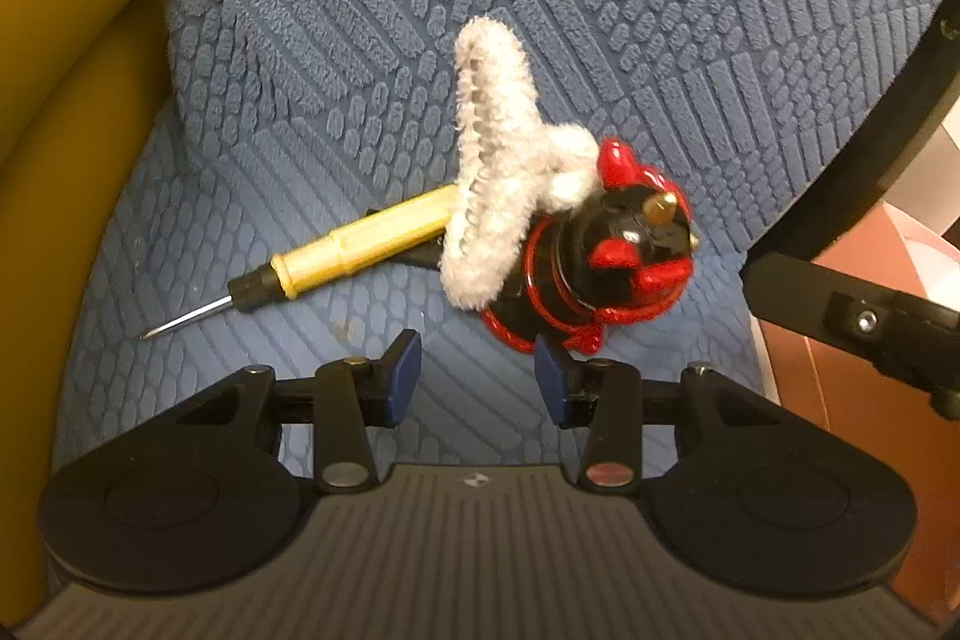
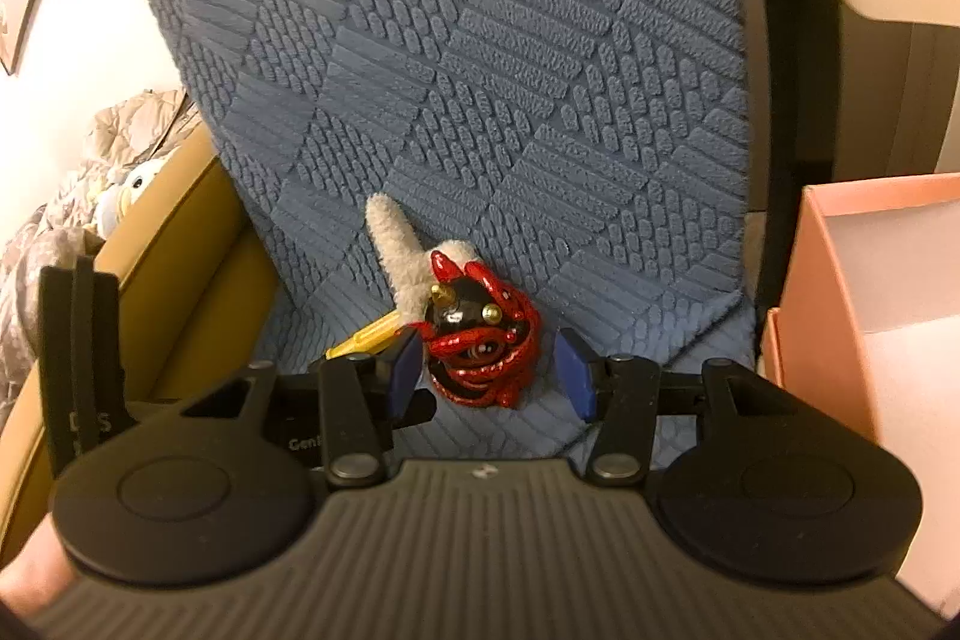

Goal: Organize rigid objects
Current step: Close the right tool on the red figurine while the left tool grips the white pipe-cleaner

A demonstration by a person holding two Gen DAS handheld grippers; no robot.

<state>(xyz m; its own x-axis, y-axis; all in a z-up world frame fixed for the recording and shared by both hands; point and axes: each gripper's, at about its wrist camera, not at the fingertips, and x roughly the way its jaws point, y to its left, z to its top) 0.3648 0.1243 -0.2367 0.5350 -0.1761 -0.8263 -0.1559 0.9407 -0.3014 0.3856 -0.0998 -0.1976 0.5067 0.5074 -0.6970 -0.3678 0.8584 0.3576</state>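
Observation:
On a blue textured chair seat lie three objects in a heap. A yellow-handled screwdriver points left. A fluffy white hair claw clip leans over it. A black and red glossy figurine lies at the right. My left gripper is open and empty, just short of the figurine. In the right wrist view the figurine sits between the fingers of my open right gripper, without touching them. The clip and the screwdriver handle lie behind it.
The blue chair back rises behind the objects. A yellow padded armrest borders the seat on the left. An open pink box stands at the right. The right gripper's body shows at the right edge of the left wrist view.

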